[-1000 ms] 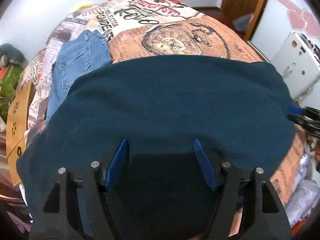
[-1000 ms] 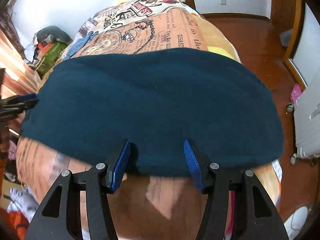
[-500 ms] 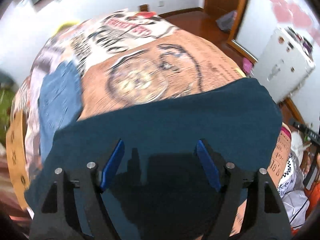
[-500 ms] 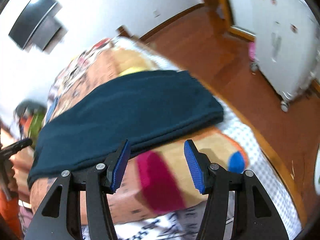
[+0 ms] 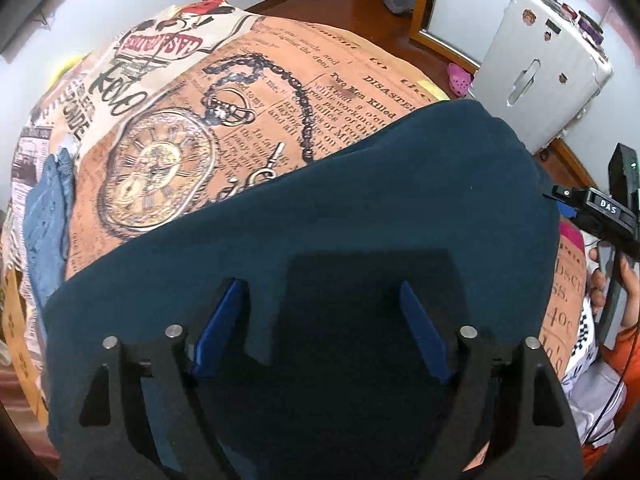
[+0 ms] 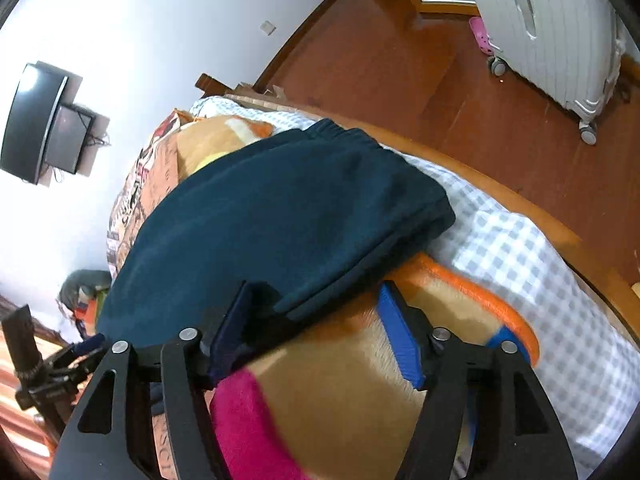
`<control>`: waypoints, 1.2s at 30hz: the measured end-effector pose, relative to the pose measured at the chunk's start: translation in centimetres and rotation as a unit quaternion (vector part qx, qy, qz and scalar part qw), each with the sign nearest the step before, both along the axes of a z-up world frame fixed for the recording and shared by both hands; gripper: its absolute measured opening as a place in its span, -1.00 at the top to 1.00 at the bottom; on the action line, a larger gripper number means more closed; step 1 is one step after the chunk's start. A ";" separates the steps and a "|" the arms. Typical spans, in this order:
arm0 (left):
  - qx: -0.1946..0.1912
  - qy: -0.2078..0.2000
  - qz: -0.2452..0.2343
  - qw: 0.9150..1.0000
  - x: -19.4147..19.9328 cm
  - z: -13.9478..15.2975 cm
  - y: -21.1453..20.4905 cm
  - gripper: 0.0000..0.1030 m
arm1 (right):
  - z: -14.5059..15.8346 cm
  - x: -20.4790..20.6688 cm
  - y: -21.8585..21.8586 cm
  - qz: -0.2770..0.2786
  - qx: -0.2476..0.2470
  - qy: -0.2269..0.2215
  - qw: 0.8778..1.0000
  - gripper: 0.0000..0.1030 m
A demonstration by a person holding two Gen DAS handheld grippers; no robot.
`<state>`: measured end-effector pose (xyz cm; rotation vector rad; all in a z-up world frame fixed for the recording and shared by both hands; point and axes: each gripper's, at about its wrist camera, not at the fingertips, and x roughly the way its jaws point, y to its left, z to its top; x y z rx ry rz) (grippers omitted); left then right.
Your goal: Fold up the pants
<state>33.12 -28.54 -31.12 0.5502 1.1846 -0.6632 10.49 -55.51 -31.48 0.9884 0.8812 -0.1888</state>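
Two tools are in our hands over a bed. Our left tool hangs above the folded dark teal pants, its blue fingers spread wide with nothing between them. Our right tool is also spread; its left finger sits at the near edge of the pants, and we cannot tell whether it touches the cloth.

Print on the blanket reads "DISASTER" and "Two Men Killed" beside a drawn pocket watch on a chain, with a reversed banner higher up that we cannot read surely. In the left view, the right tool's body shows at the edge with a small label "DAS".

The pants lie flat across the near part of the bed, elastic waistband toward its right edge. Under the blanket we see a checked sheet and the wooden bed frame. Jeans lie at the left side of the bed, apart from the pants. Around the bed are a wooden floor, a white suitcase on wheels, a pink shoe beside it, and a screen on the white wall.
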 end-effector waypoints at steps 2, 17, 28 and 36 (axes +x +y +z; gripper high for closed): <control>-0.002 0.003 0.000 1.000 0.2 -0.3 -0.3 -0.59 | -0.6 0.3 -0.5 -0.006 0.020 -0.008 1.000 -0.30; -0.034 0.008 0.010 0.999 -0.9 1.1 0.0 -0.58 | 1.6 0.4 -1.1 -0.064 -0.022 -0.045 0.997 0.64; -0.091 -0.074 0.037 0.992 -2.4 8.7 5.3 -0.58 | 12.6 1.9 1.4 -0.015 -0.115 -0.142 0.983 0.71; -0.129 -0.129 0.100 0.978 -2.6 13.0 12.7 -0.59 | 20.8 5.9 8.1 0.088 -0.175 -0.226 0.954 0.71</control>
